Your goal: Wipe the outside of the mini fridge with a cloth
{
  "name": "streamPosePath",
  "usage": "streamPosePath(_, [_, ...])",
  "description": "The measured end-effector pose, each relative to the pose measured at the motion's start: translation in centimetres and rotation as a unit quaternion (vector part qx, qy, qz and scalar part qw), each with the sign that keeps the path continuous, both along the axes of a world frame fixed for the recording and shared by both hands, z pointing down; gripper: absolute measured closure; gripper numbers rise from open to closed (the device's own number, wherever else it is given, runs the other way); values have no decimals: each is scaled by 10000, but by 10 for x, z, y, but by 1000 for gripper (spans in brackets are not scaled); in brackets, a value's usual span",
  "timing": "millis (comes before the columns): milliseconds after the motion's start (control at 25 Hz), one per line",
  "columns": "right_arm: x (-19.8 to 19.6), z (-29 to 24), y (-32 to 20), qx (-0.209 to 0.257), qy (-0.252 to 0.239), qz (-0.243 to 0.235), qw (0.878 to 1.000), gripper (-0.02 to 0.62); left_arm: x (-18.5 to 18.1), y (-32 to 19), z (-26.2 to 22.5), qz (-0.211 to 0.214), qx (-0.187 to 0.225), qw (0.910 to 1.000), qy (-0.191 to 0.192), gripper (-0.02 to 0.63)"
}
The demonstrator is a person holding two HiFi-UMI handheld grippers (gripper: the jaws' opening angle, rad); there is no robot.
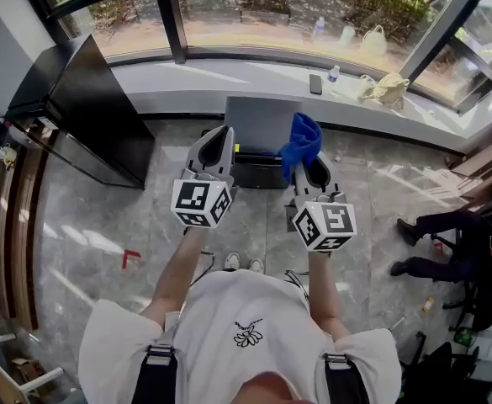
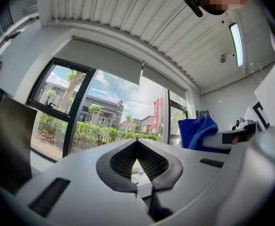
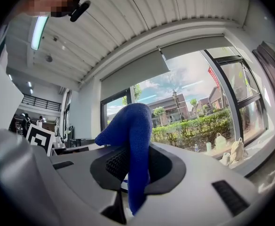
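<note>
Cloth point(image 1: 302, 141) clamped in my raised right gripper point(image 3: 135, 149); my left gripper point(image 2: 137, 145) has jaws together, empty; fridge point(image 1: 258, 120) below both.

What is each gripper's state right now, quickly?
Left gripper: shut, holding nothing.
Right gripper: shut on the blue cloth.

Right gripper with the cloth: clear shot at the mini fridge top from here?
Probably yes. The right gripper, shut on the blue cloth, is held right by the mini fridge, with nothing visible between them.
</note>
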State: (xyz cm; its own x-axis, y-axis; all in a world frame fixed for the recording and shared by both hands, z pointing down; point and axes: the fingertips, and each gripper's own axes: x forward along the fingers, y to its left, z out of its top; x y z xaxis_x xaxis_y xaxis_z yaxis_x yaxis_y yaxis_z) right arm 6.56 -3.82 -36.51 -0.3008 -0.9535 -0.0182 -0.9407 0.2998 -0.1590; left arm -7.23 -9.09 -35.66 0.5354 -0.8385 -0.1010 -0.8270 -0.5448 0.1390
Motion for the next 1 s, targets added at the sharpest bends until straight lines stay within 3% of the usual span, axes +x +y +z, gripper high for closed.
streamPosePath(760, [-2, 14, -32, -159, -28, 181, 9997, 515, 3, -36, 13, 265, -82, 9996, -88, 601])
streamPosePath(1000, [9, 68, -49, -166, 20, -5, 9999, 515, 10, -52, 62, 31, -74, 9999, -113, 601])
